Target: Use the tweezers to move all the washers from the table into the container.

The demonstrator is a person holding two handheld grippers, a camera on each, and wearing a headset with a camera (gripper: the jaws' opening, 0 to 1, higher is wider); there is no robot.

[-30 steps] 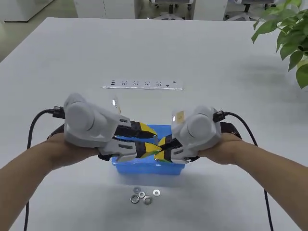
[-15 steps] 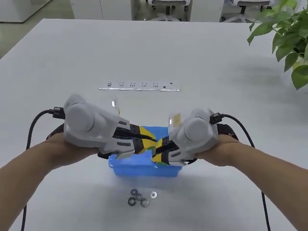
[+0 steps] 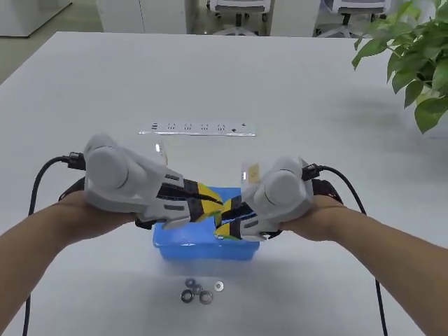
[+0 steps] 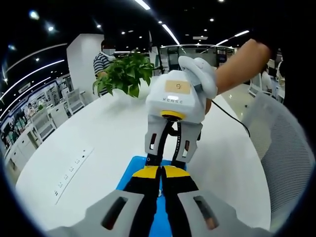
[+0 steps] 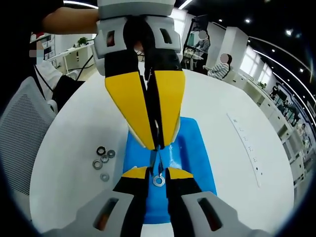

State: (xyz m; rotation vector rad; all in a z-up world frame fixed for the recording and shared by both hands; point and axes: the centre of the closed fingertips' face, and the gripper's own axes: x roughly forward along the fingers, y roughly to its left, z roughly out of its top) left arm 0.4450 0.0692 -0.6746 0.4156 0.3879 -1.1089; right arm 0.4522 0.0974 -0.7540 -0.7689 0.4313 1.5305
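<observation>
Over the blue container [image 3: 203,250] my two grippers meet tip to tip. My left gripper [image 3: 215,204] is shut on thin metal tweezers [image 5: 154,157]. The tweezers' tip carries one washer [image 5: 158,180] just above the container's floor [image 5: 195,153]. In the right gripper view the left gripper [image 5: 157,144] hangs from the top edge. My right gripper [image 5: 158,173] has a narrow gap between its jaws, and the washer shows in that gap. Several more washers [image 3: 199,291] lie on the table in front of the container, also visible in the right gripper view [image 5: 103,160].
A white power strip [image 3: 196,129] lies on the table beyond the container. A potted plant [image 3: 420,63] stands at the far right edge. Cables trail back from both grippers along the person's forearms. Office chairs and people are around the table.
The head camera has shifted a little. Both grippers stay tip to tip over the container and have sunk slightly. The loose washers on the table have not moved.
</observation>
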